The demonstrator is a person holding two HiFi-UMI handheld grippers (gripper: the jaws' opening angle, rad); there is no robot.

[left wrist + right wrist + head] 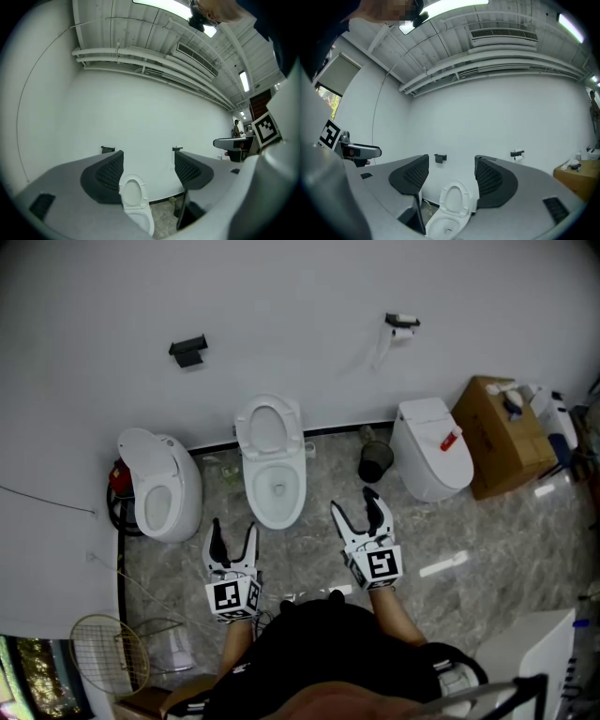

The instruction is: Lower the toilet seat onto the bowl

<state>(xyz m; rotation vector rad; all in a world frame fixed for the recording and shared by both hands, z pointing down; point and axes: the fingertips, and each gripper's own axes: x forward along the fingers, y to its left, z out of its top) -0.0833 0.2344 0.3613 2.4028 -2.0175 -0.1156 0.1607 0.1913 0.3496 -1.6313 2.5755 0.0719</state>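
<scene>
Two open tools (234,526) (353,502); three toilets (161,488) (274,474) (431,451)

black bin (375,461), cardboard box (502,432) (both by wall)

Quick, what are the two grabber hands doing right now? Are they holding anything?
Left gripper: open, holding nothing.
Right gripper: open, holding nothing.

This looks like a mock-up washroom inside a lab or industrial hall. Three white ceramic toilets (273,465) stand side by side on a grey marble-patterned floor (487,549) against a plain white wall (281,315). Overhead are bare white ceiling pipes (140,58), a slatted air vent (197,58) and a strip light (244,80).
</scene>
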